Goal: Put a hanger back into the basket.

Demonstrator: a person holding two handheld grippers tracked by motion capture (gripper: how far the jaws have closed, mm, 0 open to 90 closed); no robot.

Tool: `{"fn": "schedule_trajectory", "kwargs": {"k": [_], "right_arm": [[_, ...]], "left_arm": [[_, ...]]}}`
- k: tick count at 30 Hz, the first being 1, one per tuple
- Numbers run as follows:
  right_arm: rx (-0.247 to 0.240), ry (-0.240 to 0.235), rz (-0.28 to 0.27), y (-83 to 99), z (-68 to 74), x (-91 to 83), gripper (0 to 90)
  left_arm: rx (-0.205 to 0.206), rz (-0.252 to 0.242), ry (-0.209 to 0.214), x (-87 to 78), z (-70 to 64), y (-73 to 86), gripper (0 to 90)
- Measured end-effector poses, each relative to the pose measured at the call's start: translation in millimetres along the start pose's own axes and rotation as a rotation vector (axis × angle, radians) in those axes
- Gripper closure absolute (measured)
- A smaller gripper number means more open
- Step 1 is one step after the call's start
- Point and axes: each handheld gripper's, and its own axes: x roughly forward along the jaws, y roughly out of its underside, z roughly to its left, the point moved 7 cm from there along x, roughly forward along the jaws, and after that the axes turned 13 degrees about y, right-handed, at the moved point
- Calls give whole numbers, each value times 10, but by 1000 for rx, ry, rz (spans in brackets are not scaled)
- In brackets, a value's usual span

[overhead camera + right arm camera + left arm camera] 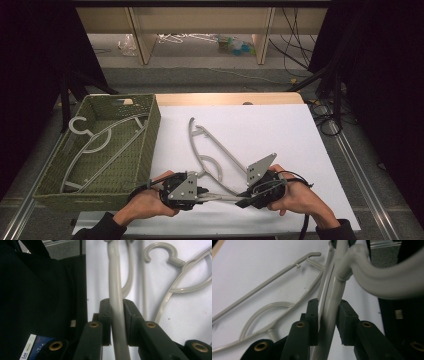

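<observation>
Tongs in both hands meet at the near edge of the white surface (280, 130) in the high view: the left tongs (206, 195) and the right tongs (243, 200) point toward each other, each gripping the same bar of a grey hanger (212, 150) that lies between them, its far arm reaching away across the sheet. To the left stands a green woven basket (50, 175) with another hanger (100, 145) lying in it.

From the left gripper view, the left tongs (328, 320) are pinching the hanger's bar (332, 307), pads touching it on both sides. A second grey hanger (274, 305) lies flat on the sheet just beside, which the high view barely separates; it may be stacked with the first.

From the right gripper view, the right tongs (116, 322) are likewise pressed onto the bar (115, 290). A hook (160, 251) and curved shoulder show to the right, resting on the white sheet, and a dark sleeve (37, 302) sits at the left.
</observation>
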Motion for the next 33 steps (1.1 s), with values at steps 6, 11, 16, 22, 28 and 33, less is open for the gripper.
{"fn": "schedule_trajectory", "kwargs": {"k": [6,11,16,22,28,33], "right_arm": [[24,1,-31,-16,-31,-23,743],[56,47,-39,-42,-78,-46,705],[53,87,-42,-105,-79,-60,665],[157,180,-109,-199,-181,-197,467],[236,272,-195,-267,-292,-334,382],[281,309,-230,-270,-339,-406,339]], "left_arm": [[-76,-32,22,-46,-57,-50,764],[-129,-103,24,-118,-76,-108,790],[-156,-113,14,-183,-75,-105,792],[-228,-102,-68,-318,38,1,794],[-277,-128,-126,-482,128,52,794],[-322,-160,-174,-675,171,31,794]]}}
